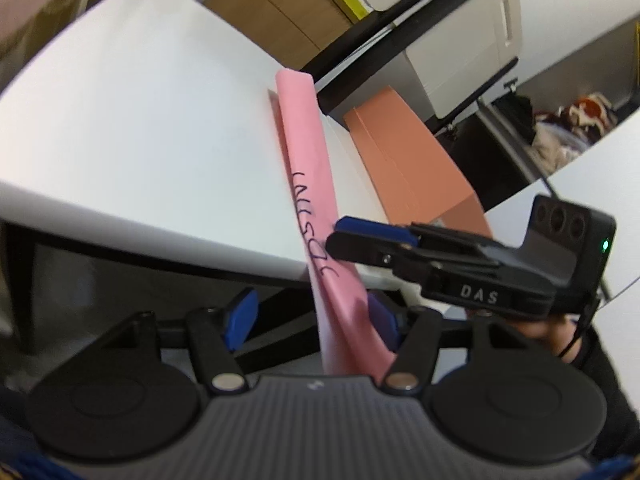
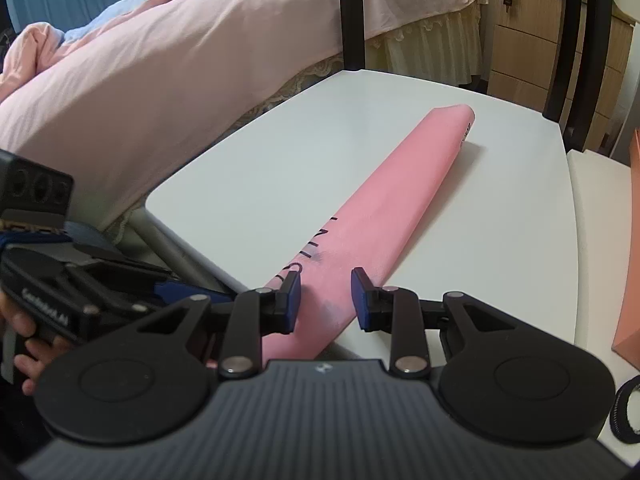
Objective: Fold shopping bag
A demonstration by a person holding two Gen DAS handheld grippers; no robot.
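A pink shopping bag (image 2: 400, 192) with black handwriting lies as a long narrow strip on the white table (image 2: 280, 152), its near end hanging over the front edge. It also shows in the left wrist view (image 1: 308, 152). My right gripper (image 2: 325, 298) is open, its blue pads on either side of the bag's near end; it shows from the side in the left wrist view (image 1: 340, 236). My left gripper (image 1: 312, 316) is open below the table edge, and the bag's hanging end sits between its fingers, against the right pad.
An orange paper bag (image 1: 412, 160) lies on the table right of the pink one. A bed with pink bedding (image 2: 160, 60) stands beyond the table's left side. Black chair posts (image 2: 352, 16) and wooden drawers (image 2: 524, 40) are behind. A black ring (image 2: 628, 408) lies at the near right.
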